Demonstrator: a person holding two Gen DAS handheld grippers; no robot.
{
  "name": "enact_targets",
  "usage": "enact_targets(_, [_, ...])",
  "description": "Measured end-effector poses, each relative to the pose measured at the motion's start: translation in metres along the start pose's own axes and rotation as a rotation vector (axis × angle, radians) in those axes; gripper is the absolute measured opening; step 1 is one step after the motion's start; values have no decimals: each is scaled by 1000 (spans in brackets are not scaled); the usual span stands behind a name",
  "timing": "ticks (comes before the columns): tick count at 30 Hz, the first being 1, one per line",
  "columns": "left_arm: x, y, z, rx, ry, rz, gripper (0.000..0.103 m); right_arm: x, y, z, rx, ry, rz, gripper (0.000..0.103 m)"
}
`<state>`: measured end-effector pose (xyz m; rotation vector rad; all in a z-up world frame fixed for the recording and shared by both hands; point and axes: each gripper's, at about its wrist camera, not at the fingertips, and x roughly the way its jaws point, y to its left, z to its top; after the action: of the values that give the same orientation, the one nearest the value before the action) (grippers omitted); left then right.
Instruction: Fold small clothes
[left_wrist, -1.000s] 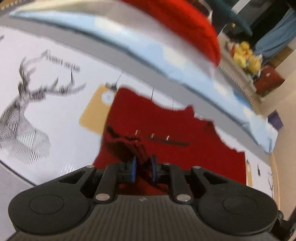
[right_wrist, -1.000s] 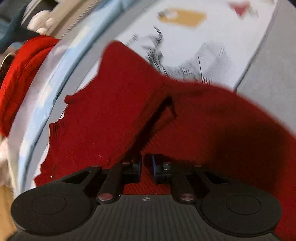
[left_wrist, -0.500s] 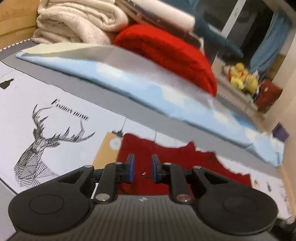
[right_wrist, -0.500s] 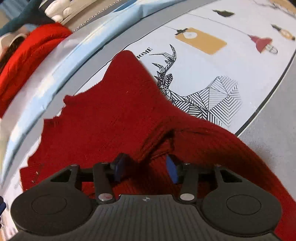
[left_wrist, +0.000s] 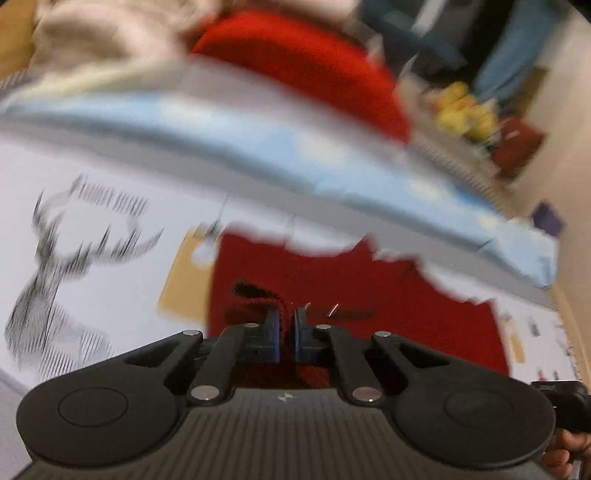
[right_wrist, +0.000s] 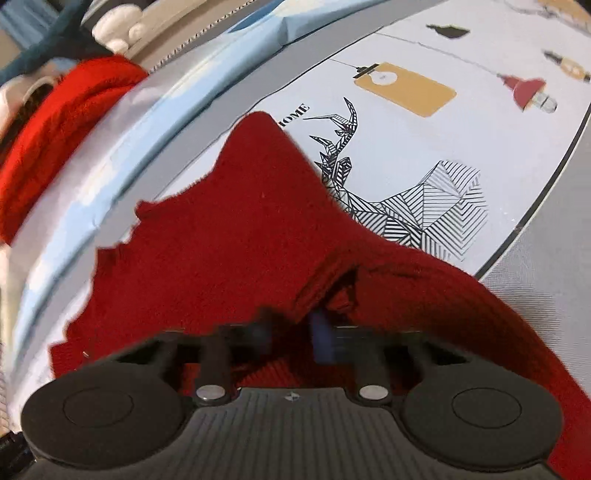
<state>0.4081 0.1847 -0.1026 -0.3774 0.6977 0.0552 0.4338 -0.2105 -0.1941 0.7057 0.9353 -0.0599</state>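
A small dark red knit garment (left_wrist: 369, 295) lies on a white printed sheet (left_wrist: 110, 184); it also shows in the right wrist view (right_wrist: 229, 236). My left gripper (left_wrist: 286, 328) is shut on a raised fold of the red knit at its near left part. The view is blurred. My right gripper (right_wrist: 291, 332) sits low over a bunched fold of the garment near its edge, jaws a little apart around the knit, the blue pads (right_wrist: 320, 334) blurred.
A light blue sheet fold (left_wrist: 295, 147) runs along the back with a bright red blanket (left_wrist: 314, 62) and beige towels (left_wrist: 92, 37) behind. The sheet's deer print (right_wrist: 417, 199) and yellow tag print (right_wrist: 406, 90) lie right of the garment. A grey border (right_wrist: 546, 273) runs at the right.
My left gripper has dropped back down and closed on a fold of the red knit. My right gripper's jaws, which opened half a second ago, have narrowed around the bunched fold.
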Motion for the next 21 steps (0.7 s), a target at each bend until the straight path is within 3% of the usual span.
enact_targets(3, [-22, -15, 4, 56, -142, -53, 6, -17, -2, 1, 53, -103, 14, 10])
enact_targets(4, [-24, -18, 3, 70, -149, -45, 7, -25, -1, 1, 62, -160, 11, 10])
enact_targets(6, [-10, -17, 0, 75, -73, 0, 7, -35, -2, 4, 82, -236, 2, 10])
enact_targets(8, [9, -6, -8, 39, 33, 77, 7, -27, -4, 6, 98, -176, -22, 13])
enact_targets(11, [16, 5, -7, 15, 69, 160, 7, -5, -9, 1, 116, 18, -58, 19])
enact_targets(12, [11, 6, -4, 7, 42, 158, 7, -6, -9, -3, 120, 27, -72, 27])
enact_targets(16, [-3, 0, 3, 1, -33, 55, 10, -29, 13, -5, 15, -74, -72, 28])
enact_targets(19, [17, -5, -7, 19, 88, 40, 11, -42, 24, -2, -66, -183, -39, 28])
enact_targets(21, [42, -2, -24, 36, 260, 129, 12, -32, 25, 4, -119, -156, -17, 33])
